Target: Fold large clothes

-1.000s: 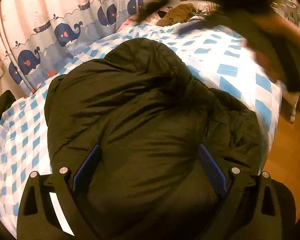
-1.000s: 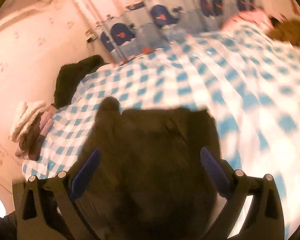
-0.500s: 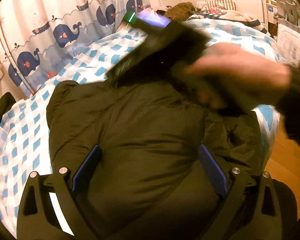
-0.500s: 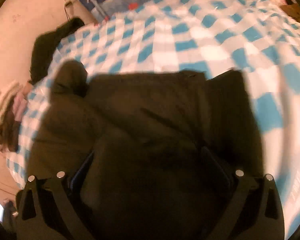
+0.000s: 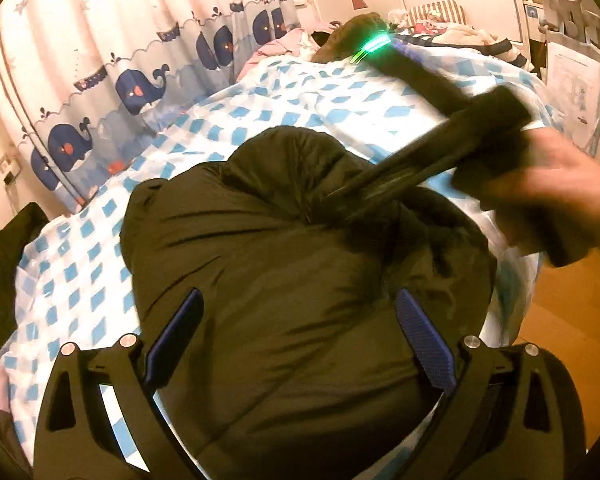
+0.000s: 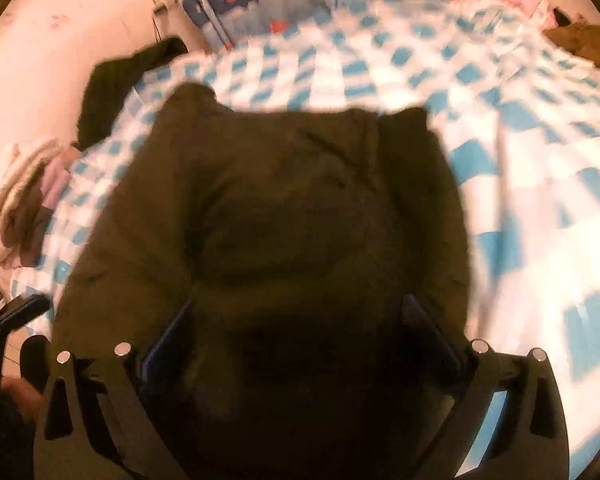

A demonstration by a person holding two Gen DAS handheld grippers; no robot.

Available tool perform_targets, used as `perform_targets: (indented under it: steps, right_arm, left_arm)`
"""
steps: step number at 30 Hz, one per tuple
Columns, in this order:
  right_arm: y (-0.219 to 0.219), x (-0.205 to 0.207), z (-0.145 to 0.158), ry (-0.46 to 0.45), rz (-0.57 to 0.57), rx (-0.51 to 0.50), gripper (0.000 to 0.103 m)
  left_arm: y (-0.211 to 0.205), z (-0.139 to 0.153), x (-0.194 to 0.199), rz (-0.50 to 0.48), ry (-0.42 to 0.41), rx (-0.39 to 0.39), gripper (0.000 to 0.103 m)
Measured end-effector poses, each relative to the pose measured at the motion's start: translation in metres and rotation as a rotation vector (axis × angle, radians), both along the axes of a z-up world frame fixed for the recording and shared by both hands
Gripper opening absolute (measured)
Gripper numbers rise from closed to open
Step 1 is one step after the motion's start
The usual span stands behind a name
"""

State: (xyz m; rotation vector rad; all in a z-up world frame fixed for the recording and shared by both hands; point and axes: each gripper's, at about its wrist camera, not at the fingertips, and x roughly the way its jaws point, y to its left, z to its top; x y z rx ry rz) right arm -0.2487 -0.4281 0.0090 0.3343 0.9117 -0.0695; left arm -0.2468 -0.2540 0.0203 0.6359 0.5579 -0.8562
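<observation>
A dark olive padded jacket [image 5: 284,264] lies bunched on the blue-and-white checked bed sheet [image 5: 80,280], its hood end toward the curtain. My left gripper [image 5: 300,320] hovers open just above the jacket's near part, its blue pads [image 5: 176,332] wide apart. In the left wrist view a hand [image 5: 556,196] holds the right gripper [image 5: 332,204], which slants down with its tip on the jacket below the hood. The right wrist view is blurred: the right gripper [image 6: 296,320] stands open over the jacket [image 6: 284,200], the fabric filling the space between its fingers.
A whale-print curtain [image 5: 140,84] runs along the bed's far side. Loose clothes [image 5: 352,32] are piled at the bed's far end. A dark garment [image 6: 116,76] and a stack of folded clothes [image 6: 24,188] sit off the bed's left edge. Wooden floor [image 5: 564,304] lies to the right.
The right gripper swung across from the bed's far side and came down onto the jacket's middle. The left gripper stayed open over the jacket's near part.
</observation>
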Motion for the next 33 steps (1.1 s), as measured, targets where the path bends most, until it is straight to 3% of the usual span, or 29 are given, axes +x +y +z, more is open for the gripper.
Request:
perform_targets:
  steps: [2,5,9,12,13,16,18,20,22,23,26,28,30,33]
  right_arm:
    - [0.009,-0.024,-0.012,0.021,0.007,-0.02,0.097]
    - [0.009,-0.026,-0.04,0.062,0.029,-0.037,0.097]
    - [0.006,-0.016,-0.042,0.082,0.021,-0.052,0.097]
    - [0.013,-0.012,-0.038,0.098,0.029,-0.072,0.097]
    - [0.013,-0.015,-0.037,0.1,0.03,-0.067,0.097]
    - [0.007,-0.027,-0.031,0.105,0.015,-0.029,0.097]
    - [0.005,-0.04,-0.015,0.059,-0.003,0.002,0.097]
    - [0.017,-0.056,-0.005,0.022,0.036,-0.043,0.097]
    - [0.025,-0.06,-0.029,0.127,0.046,-0.101,0.097]
    - [0.024,-0.059,-0.045,0.189,0.061,-0.086,0.097]
    - [0.009,-0.063,-0.039,0.187,0.044,0.009,0.096]
    - [-0.001,-0.066,-0.015,0.063,0.044,0.086,0.096]
    - [-0.017,-0.063,0.014,-0.065,-0.015,0.129,0.096]
    - [-0.028,-0.029,0.036,-0.138,-0.05,0.12,0.096]
  left_arm:
    - [0.003,-0.004,0.0,0.026,0.003,0.029,0.093]
    - [0.004,-0.018,-0.003,0.012,0.026,0.111,0.093]
    - [0.018,-0.013,-0.014,-0.001,0.016,0.167,0.093]
    - [0.036,0.01,-0.005,-0.069,0.166,0.038,0.093]
    - [0.048,0.024,0.004,-0.07,0.234,-0.051,0.093]
    - [0.076,0.046,0.029,0.012,0.313,-0.243,0.093]
    - [0.088,0.044,0.052,0.111,0.336,-0.317,0.093]
    - [0.086,0.027,0.072,0.152,0.393,-0.307,0.093]
    - [0.074,-0.001,0.078,0.163,0.42,-0.24,0.093]
    - [0.059,-0.024,0.077,0.147,0.43,-0.157,0.094]
    - [0.048,-0.032,0.061,0.145,0.345,-0.111,0.096]
    - [0.058,-0.016,0.063,0.138,0.386,-0.152,0.095]
    - [0.081,0.003,0.075,0.153,0.416,-0.257,0.095]
    - [0.113,0.004,0.119,0.294,0.517,-0.375,0.095]
